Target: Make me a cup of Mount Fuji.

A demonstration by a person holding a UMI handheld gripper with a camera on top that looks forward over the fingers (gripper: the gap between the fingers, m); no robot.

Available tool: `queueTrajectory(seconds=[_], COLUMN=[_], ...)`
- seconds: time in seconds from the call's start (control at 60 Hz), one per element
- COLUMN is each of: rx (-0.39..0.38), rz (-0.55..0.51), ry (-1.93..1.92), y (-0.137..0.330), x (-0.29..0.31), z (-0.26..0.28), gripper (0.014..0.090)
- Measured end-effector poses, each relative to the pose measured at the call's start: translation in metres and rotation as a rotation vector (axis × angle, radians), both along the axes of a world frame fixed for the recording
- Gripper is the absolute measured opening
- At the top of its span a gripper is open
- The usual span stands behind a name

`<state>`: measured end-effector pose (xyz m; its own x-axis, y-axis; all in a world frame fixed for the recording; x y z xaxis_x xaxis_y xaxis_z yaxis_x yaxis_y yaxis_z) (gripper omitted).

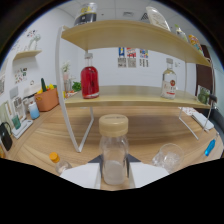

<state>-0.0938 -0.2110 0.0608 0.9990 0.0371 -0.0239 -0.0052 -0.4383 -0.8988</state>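
A clear bottle [113, 150] with a beige screw cap stands upright between my fingers, a little whitish content at its bottom. My gripper [114, 169] is shut on it, with the dark pads [97, 160] pressing on both of its sides. Just right of the fingers, an empty clear glass cup [168, 155] sits on the wooden table. On the lower shelf beyond are a bottle of red liquid [90, 77] to the left and a clear labelled bottle [169, 80] to the right.
A white-framed two-level wooden shelf [75, 120] stands straight ahead, its leg close to the held bottle. A small yellow-capped bottle [54, 158] lies left of the fingers. A blue item [210, 147] sits far right, and an orange pot [46, 99] stands at the left.
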Motion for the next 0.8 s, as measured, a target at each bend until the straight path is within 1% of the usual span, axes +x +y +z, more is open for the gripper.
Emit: queueTrajectory(seconds=[0.067, 0.1, 0.267, 0.383, 0.467, 0.5, 0.55, 0.567, 0.6, 0.617, 0.633, 0.667, 0.733, 0.8], rx=[-0.022, -0.012, -0.007, 0.012, 0.004, -0.006, -0.023, -0.029, -0.033, -0.029, -0.024, -0.014, -0.001, 0.028], rz=[0.017, 0.018, 0.035, 0.028, 0.044, 0.047, 0.054, 0.056, 0.061, 0.062, 0.062, 0.060, 0.040, 0.039], ry=[0.006, 0.006, -0.011, -0.004, 0.007, 0.007, 0.013, 0.014, 0.019, 0.023, 0.025, 0.026, 0.021, 0.010], y=[0.000, 0.000, -0.010, -0.019, -0.023, -0.024, -0.028, -0.029, -0.031, -0.031, -0.033, -0.035, -0.043, -0.051], x=[-0.005, -0.005, -0.009, -0.008, -0.011, -0.011, -0.011, -0.011, -0.011, -0.011, -0.010, -0.009, -0.001, 0.006], z=[-0.009, -0.007, -0.008, -0.007, -0.008, -0.009, -0.008, -0.007, -0.002, 0.002, 0.005, 0.015, 0.037, 0.063], gripper=[0.0371, 0.0372, 0.0394, 0.0408, 0.0425, 0.0466, 0.0582, 0.0637, 0.0775, 0.0832, 0.0868, 0.0854, 0.0855, 0.0860])
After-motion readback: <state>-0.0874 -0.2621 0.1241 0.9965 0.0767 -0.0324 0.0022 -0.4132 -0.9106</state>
